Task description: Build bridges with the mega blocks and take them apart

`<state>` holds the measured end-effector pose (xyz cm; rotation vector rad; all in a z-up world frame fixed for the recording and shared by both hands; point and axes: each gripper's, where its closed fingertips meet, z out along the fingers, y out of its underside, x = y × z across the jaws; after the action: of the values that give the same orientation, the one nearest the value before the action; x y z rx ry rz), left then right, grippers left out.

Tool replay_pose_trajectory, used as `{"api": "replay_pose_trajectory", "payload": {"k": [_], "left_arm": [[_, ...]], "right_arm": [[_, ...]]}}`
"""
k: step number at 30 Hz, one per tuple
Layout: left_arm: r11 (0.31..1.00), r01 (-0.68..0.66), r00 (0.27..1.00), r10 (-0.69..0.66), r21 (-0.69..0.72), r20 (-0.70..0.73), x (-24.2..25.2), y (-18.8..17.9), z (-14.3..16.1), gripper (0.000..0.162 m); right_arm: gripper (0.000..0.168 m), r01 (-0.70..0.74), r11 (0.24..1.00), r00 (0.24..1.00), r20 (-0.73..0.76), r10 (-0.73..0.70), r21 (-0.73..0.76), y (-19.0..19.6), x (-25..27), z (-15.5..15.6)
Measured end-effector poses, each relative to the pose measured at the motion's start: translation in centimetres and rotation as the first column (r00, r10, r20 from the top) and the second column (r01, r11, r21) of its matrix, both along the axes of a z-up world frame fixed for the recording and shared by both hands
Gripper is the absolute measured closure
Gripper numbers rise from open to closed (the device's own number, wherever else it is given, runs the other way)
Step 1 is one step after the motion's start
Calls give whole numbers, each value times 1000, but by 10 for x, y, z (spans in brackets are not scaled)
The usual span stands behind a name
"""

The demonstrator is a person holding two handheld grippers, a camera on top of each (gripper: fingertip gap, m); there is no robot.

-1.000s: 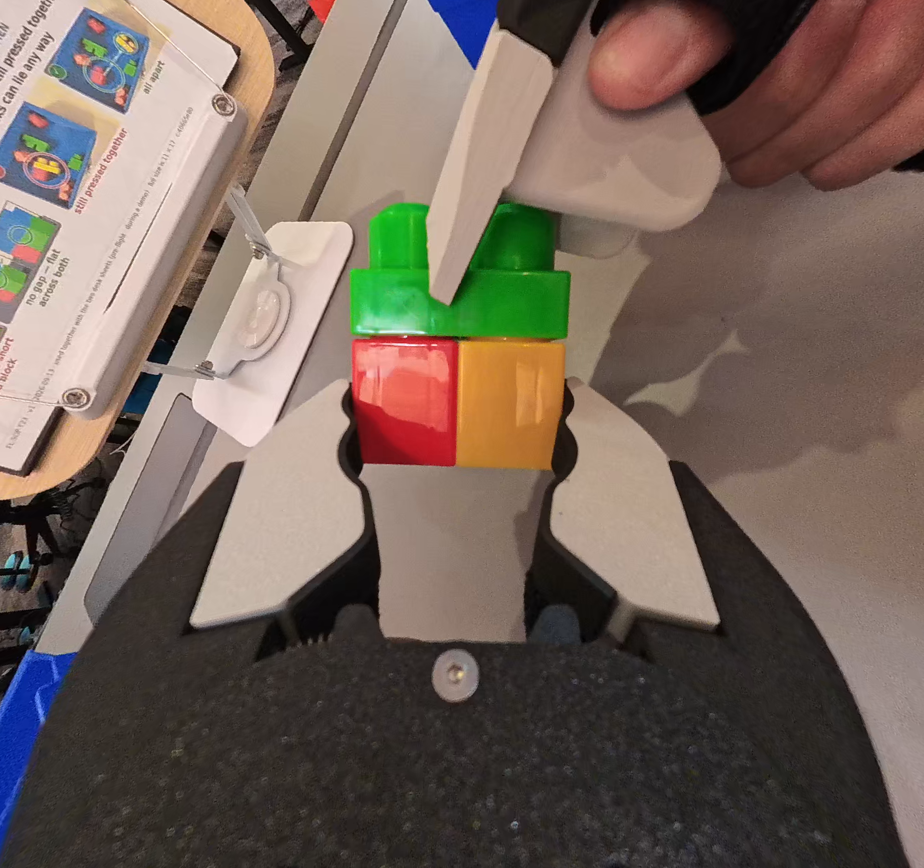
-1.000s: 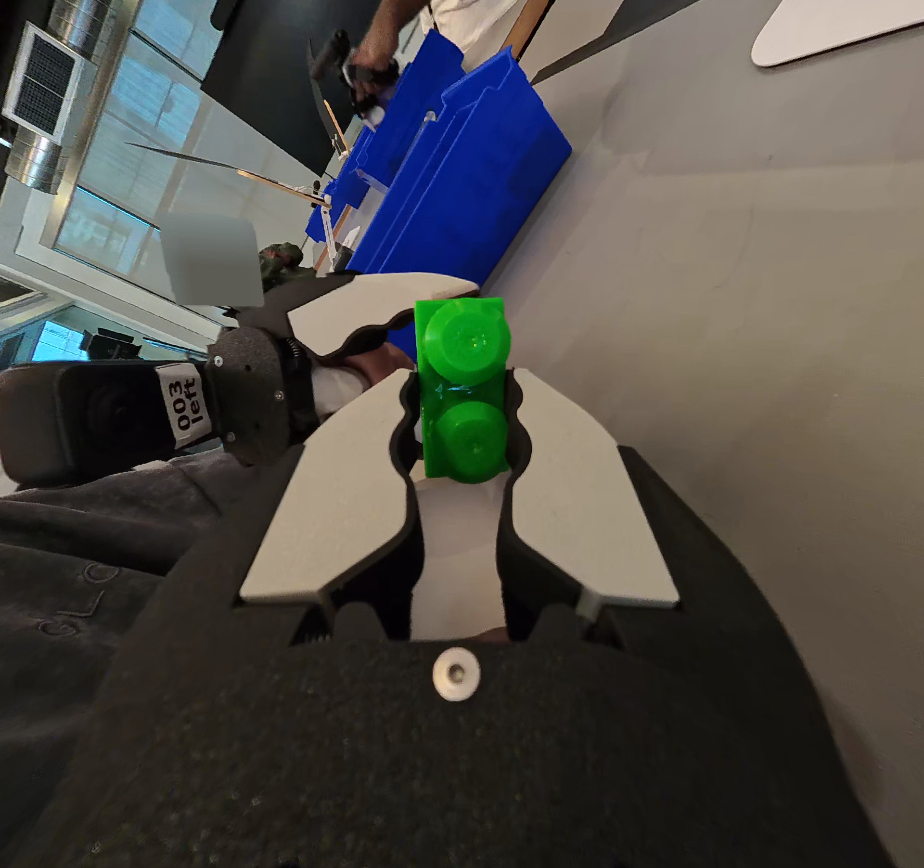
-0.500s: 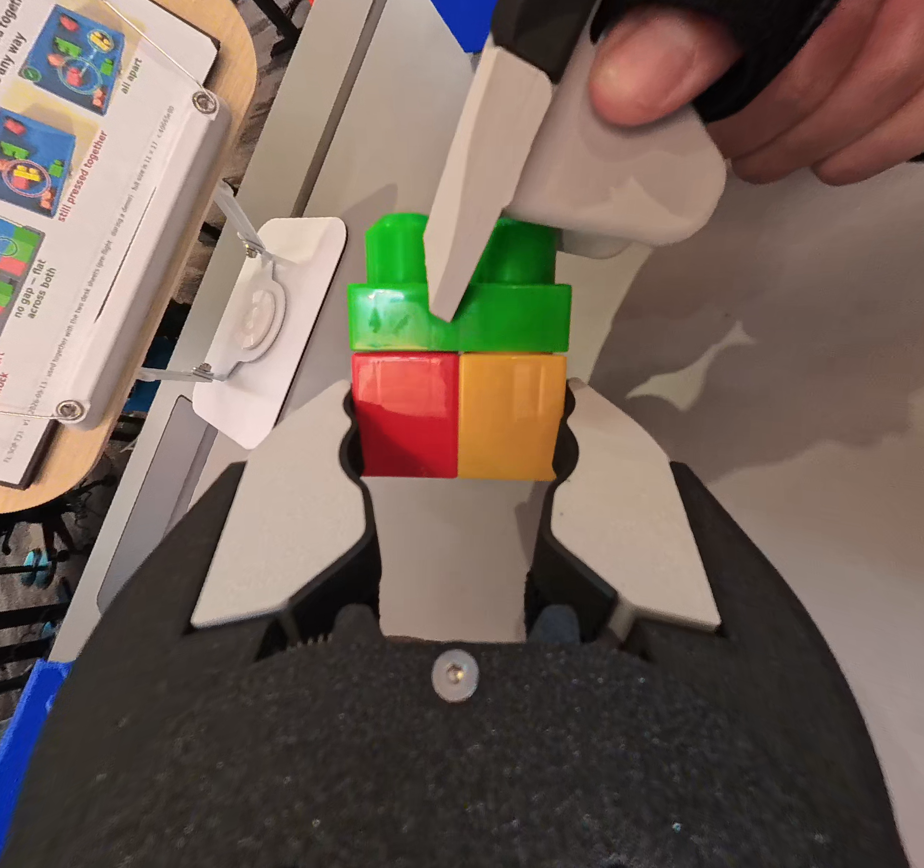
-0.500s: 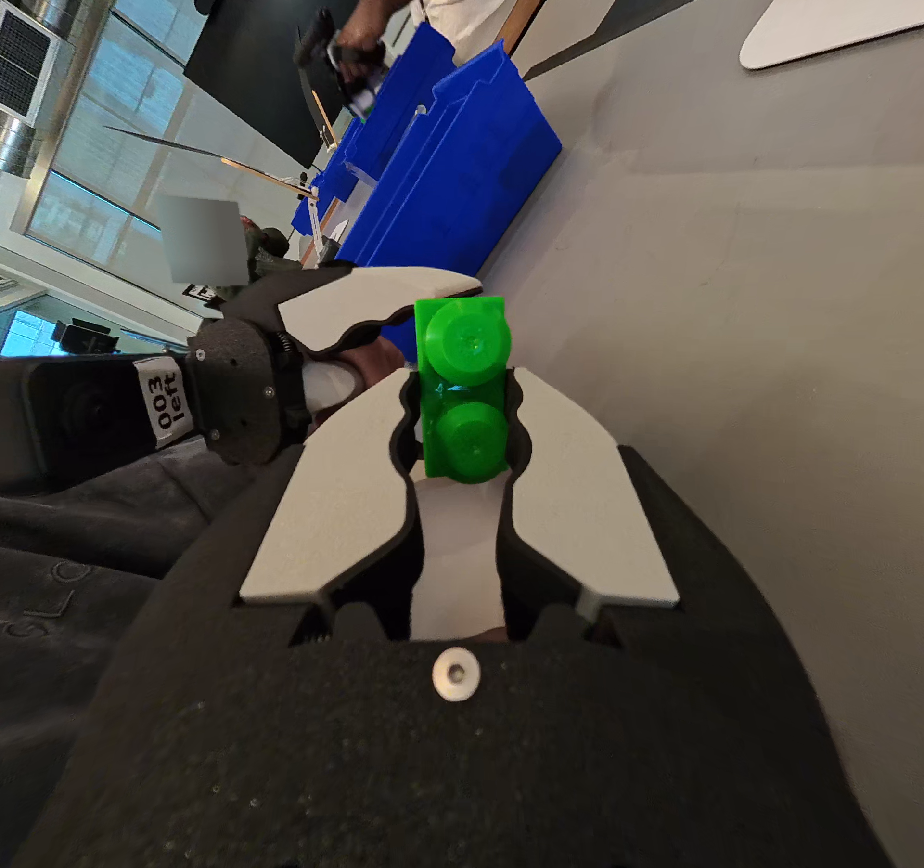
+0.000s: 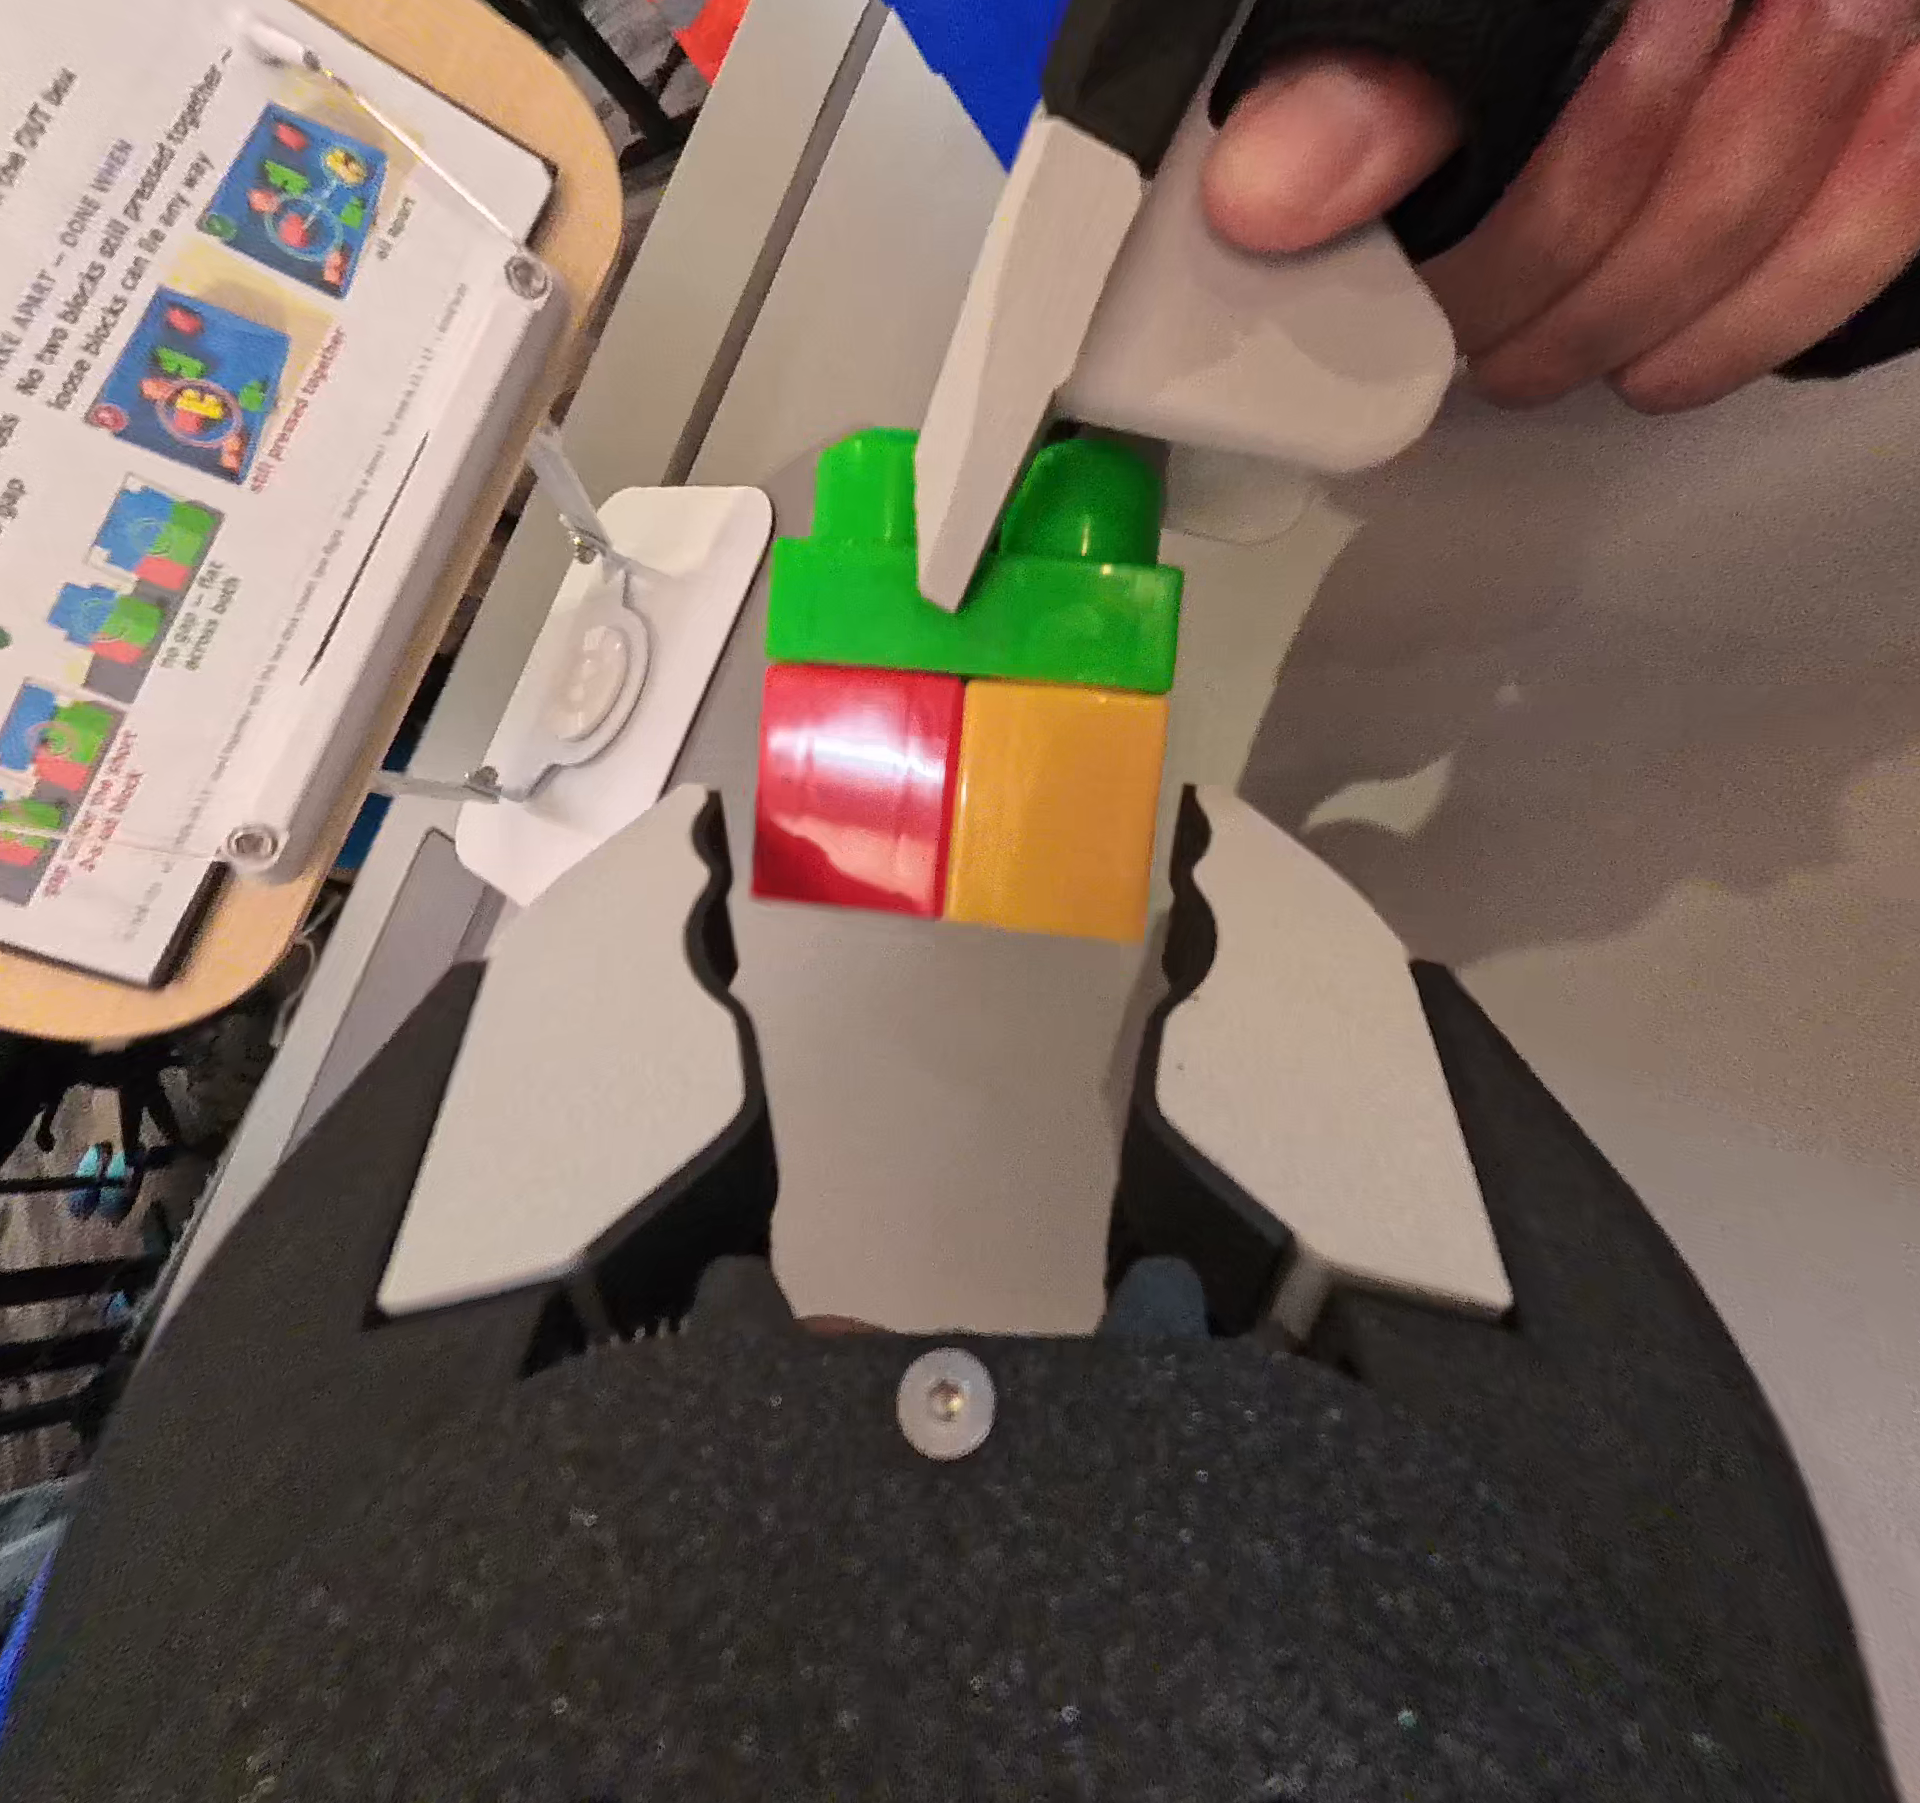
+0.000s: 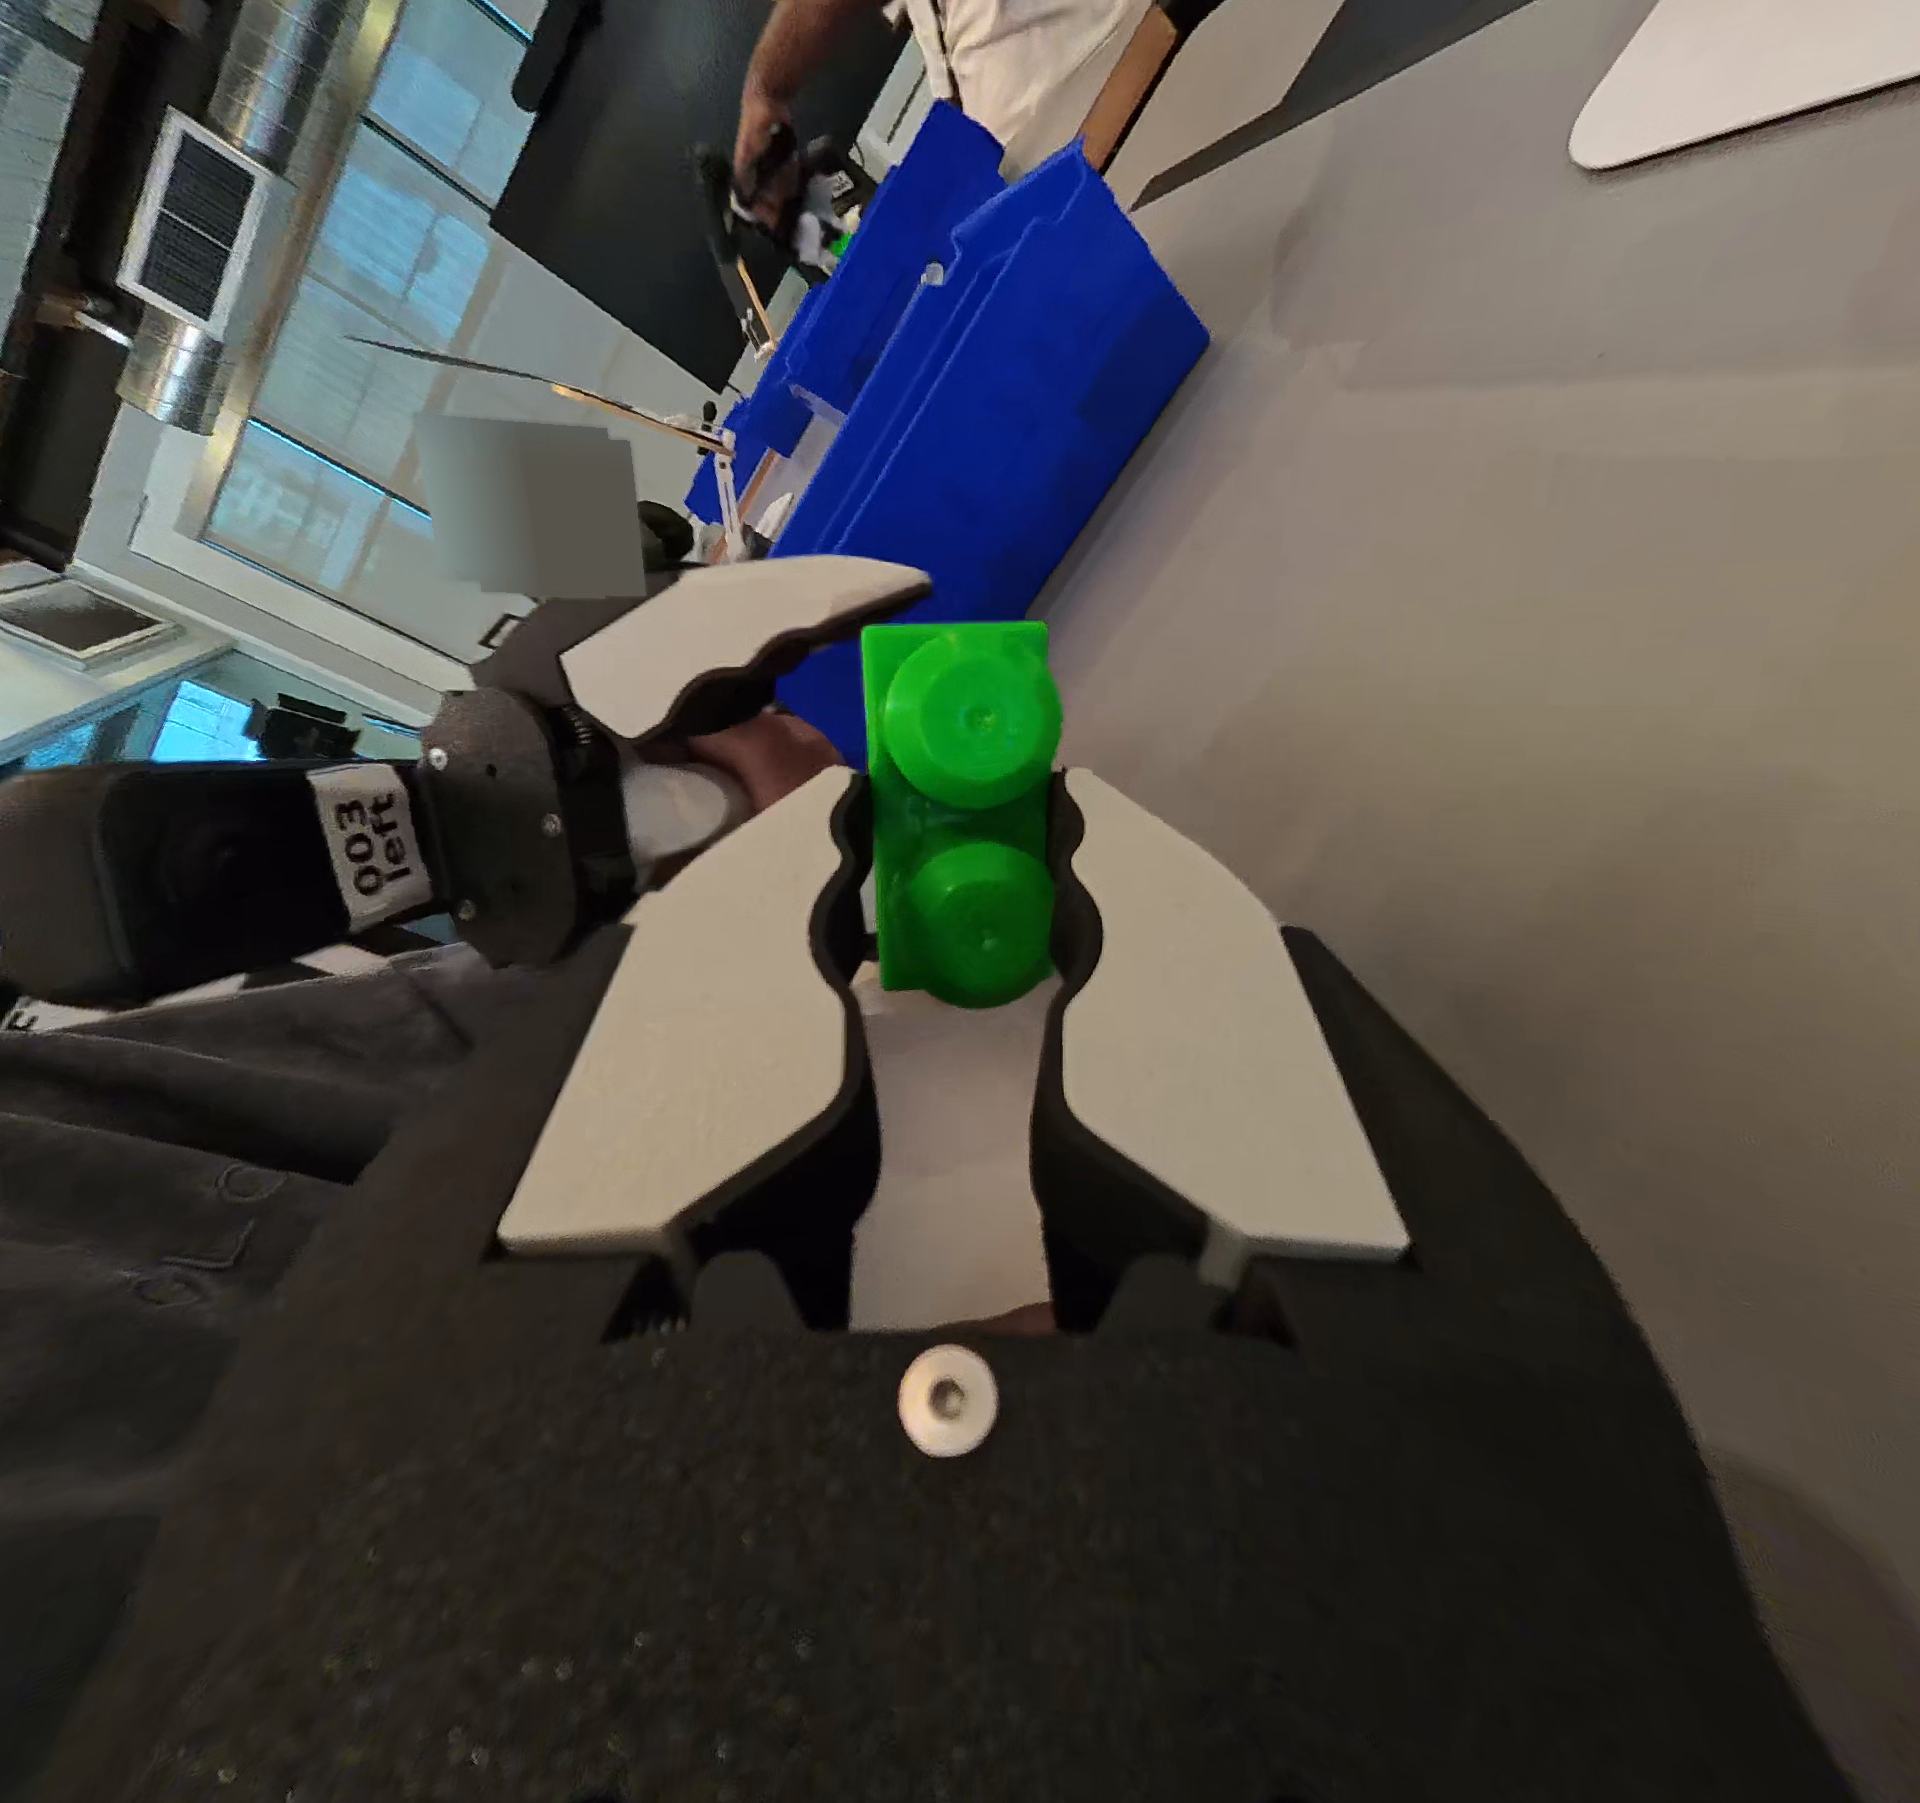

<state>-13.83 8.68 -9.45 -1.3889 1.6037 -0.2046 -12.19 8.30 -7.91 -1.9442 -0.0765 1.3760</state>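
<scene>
Right gripper (image 6: 961, 880) pinches the green block (image 5: 971, 610) capping red block (image 5: 852, 787) and yellow block (image 5: 1055, 808); left gripper (image 5: 951, 860) spread, flanking them; blue bins (image 6: 997, 423) far

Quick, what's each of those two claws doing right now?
Left gripper: open, fingers clear of the red block and yellow block.
Right gripper: shut on the green block.

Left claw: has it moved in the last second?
Yes, slightly. In the right wrist view the left claw finger has drawn back leftward from the blue bin, reaching over the green block less.
</scene>
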Motion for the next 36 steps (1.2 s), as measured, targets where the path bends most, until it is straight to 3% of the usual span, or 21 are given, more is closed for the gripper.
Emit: {"api": "replay_pose_trajectory", "payload": {"k": [3,5,8,10,14,17,19,22,25,29,31,36], "left_arm": [[994,-69,996,73,-81,47,-21,1,6,72],[965,-146,977,175,-219,121,-41,2,7,67],[853,-186,924,321,-488,209,-68,-6,-5,67],[802,-205,885,396,-560,244,-84,-9,-18,72],[765,-212,833,467,-608,298,-105,-19,-27,79],[805,-249,825,468,-539,317,-112,-17,-17,78],[834,-264,833,450,-485,321,-113,-17,-11,79],[860,-268,853,421,-433,308,-110,-23,-8,79],[875,-245,868,390,-418,308,-102,-32,-5,79],[898,-236,884,357,-371,303,-96,-36,0,79],[902,-231,888,349,-364,301,-94,-38,0,79],[887,-221,890,353,-405,288,-96,-37,-4,83]], "right_arm": [[136,19,1000,1000,12,-19,-4,-2,6,1],[136,52,999,996,75,-53,11,-3,14,1],[136,116,993,979,165,-118,25,-7,24,4],[136,169,985,957,234,-173,37,-8,32,4],[136,226,972,922,307,-236,70,-14,43,11],[136,288,950,882,352,-312,120,-16,72,34],[136,386,904,806,408,-428,186,-13,120,61],[136,516,826,616,572,-542,227,-10,211,87],[135,584,802,492,730,-475,128,-3,279,76],[136,647,762,333,905,-264,-16,6,337,28],[136,655,749,352,917,-190,-96,10,345,3],[136,678,714,290,956,-42,-174,10,359,-35]]}}
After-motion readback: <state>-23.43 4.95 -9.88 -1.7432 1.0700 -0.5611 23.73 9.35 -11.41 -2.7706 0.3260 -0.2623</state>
